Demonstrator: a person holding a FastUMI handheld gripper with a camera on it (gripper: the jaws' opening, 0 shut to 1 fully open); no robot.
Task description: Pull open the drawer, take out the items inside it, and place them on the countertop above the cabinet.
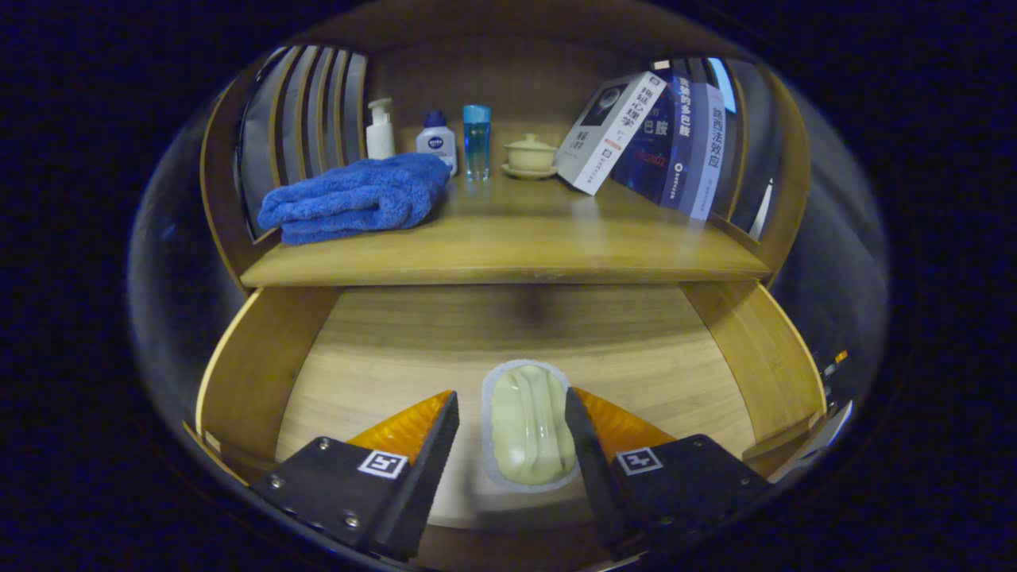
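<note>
The wooden drawer point(262, 357) is pulled out below the countertop point(508, 246). On the drawer floor lies a pale green oblong item in a clear wrapper point(528, 425), lengthwise between my fingers. My gripper point(511, 397) is open and straddles it. The right finger sits at the item's edge, while a small gap separates the left finger from it. The drawer floor beyond the item is bare wood.
On the countertop a folded blue towel point(357, 199) lies at the left. Behind it stand a white pump bottle point(380, 131), a small white bottle point(437, 143) and a blue bottle point(477, 141). A lidded cream cup point(531, 155) and leaning books point(651, 139) are further right.
</note>
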